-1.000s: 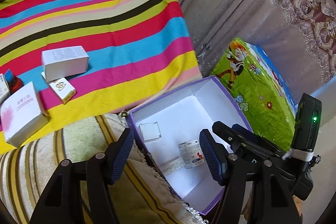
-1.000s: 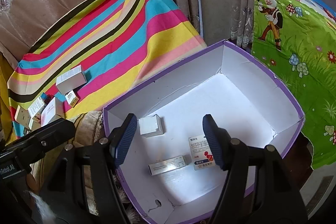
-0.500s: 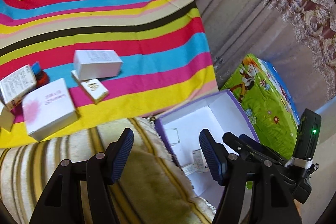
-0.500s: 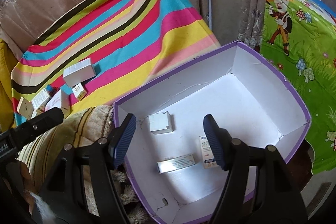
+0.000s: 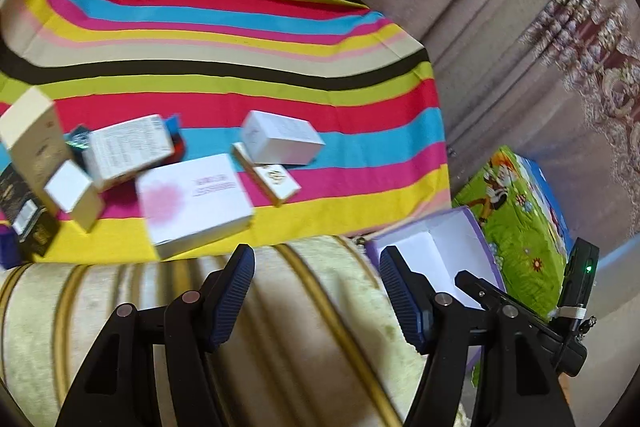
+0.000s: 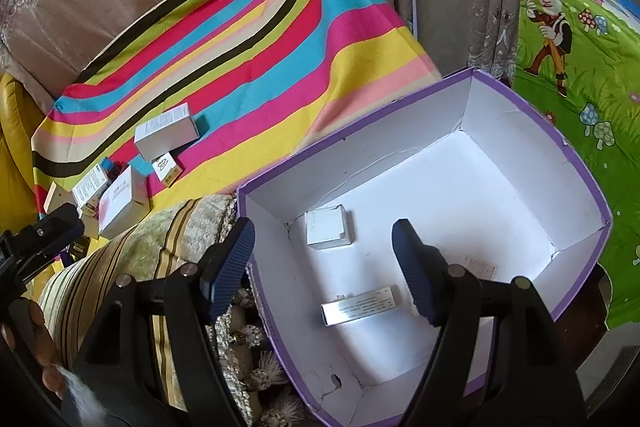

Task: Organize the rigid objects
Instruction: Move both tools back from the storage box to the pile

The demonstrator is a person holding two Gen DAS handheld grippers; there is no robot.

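Several small boxes lie on the striped cloth (image 5: pixel 240 59): a flat white box with a pink mark (image 5: pixel 194 203), a white carton (image 5: pixel 282 137), a small cream box (image 5: pixel 272 179) and a printed white box (image 5: pixel 128 151). My left gripper (image 5: pixel 316 301) is open and empty over the sofa arm (image 5: pixel 280 327), short of the boxes. My right gripper (image 6: pixel 324 271) is open and empty over the purple-rimmed white box (image 6: pixel 500 95), which holds a small white box (image 6: pixel 326 229), a silver strip box (image 6: pixel 360 305) and a third box partly hidden by a finger (image 6: pixel 480 267).
The purple-rimmed box also shows in the left wrist view (image 5: pixel 440 243), at the right. A green cartoon-print cover (image 6: pixel 580 87) lies to its right. Curtains (image 5: pixel 540 27) hang behind. More boxes, one dark (image 5: pixel 24 219), crowd the cloth's left end.
My left gripper has swung left, away from the purple-rimmed box and over the sofa arm toward the boxes on the cloth. My right gripper has stayed over the box, drifting slightly left.
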